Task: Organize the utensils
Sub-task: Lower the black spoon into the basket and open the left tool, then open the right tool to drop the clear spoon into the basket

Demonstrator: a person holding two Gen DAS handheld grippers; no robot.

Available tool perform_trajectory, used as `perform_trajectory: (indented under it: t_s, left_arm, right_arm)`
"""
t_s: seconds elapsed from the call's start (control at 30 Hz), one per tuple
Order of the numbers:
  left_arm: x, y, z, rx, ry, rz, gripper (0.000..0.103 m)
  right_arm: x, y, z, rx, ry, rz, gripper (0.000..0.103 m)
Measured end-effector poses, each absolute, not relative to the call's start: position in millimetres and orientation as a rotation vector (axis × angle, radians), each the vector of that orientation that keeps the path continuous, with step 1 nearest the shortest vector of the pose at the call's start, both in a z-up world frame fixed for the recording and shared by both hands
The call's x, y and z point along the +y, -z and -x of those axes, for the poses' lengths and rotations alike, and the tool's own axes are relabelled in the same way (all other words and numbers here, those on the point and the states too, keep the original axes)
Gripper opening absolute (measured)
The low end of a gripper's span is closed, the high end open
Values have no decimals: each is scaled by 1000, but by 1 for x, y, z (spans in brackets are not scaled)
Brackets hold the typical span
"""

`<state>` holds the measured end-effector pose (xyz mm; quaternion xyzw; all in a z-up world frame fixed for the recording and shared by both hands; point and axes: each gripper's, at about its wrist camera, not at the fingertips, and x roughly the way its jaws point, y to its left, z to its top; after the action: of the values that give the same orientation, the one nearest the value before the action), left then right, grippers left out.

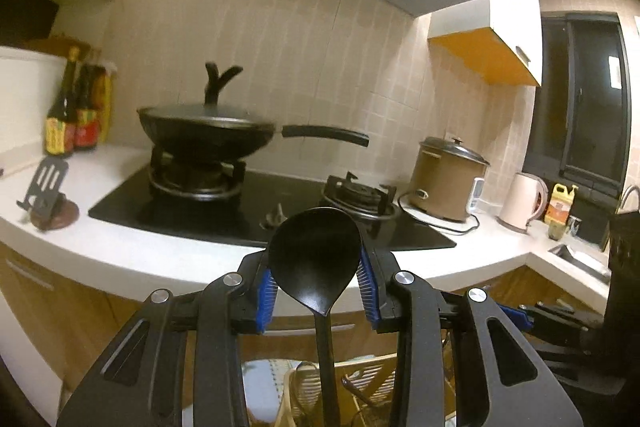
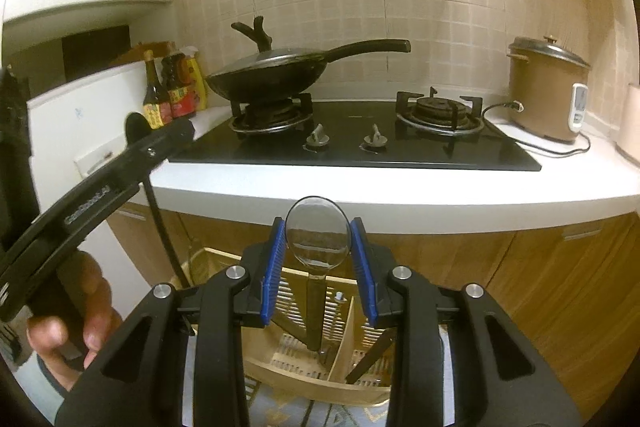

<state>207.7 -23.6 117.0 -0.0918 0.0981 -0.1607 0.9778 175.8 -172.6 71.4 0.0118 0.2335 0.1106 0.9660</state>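
The left tongs (image 1: 316, 283) pinch a black ladle (image 1: 314, 259). The blue pads (image 1: 266, 293) press on both sides of the bowl, and the handle hangs down toward the rack (image 1: 372, 375) below. In the right wrist view the same ladle handle (image 2: 162, 223) runs from the left tongs (image 2: 138, 125) down toward the rack's left side. A hand (image 2: 76, 311) holds the left tool.

The right tongs (image 2: 318, 267) pinch a steel spoon (image 2: 317, 239). The pads (image 2: 274, 267) bear on the rim of its bowl. The handle points down into a compartment of the rack (image 2: 320, 375), left of the divider (image 2: 344, 331). Whether the handle tip touches the rack floor cannot be determined. A dark utensil (image 2: 370, 355) leans in the compartment right of the divider.

The table (image 2: 400, 191) behind carries a hob (image 2: 352, 147) with a wok (image 2: 272, 75), bottles (image 2: 168, 95) and a cooker (image 2: 548, 87). A slotted turner (image 1: 46, 187) stands on the table at far left in the left wrist view.

Task status, judged from the present layout:
- One utensil appears already sorted into the rack.
- Two utensils are in hand, above or partly inside the rack, not yet released.
- The turner may still need sorting.
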Motion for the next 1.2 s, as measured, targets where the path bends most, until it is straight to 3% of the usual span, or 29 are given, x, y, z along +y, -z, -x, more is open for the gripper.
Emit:
perform_trajectory:
  t_s: [0.7, 0.83, 1.0, 1.13, 1.2]
  left_arm:
    - [-15, -77, -184, 263, 388, 162, 34]
    - [-5, -82, -181, 292, 417, 193, 53]
    - [10, -96, -174, 305, 439, 248, 57]
    - [25, -105, -157, 311, 451, 282, 59]
    - [29, -108, -148, 319, 455, 277, 60]
  right_arm:
    - [-164, -59, -165, 507, -233, 3, 30]
    - [-165, -63, -162, 516, -245, -10, 30]
    - [-169, -74, -153, 527, -263, -40, 30]
    - [-177, -84, -138, 507, -261, -60, 49]
    - [-180, -91, -126, 493, -258, -63, 49]
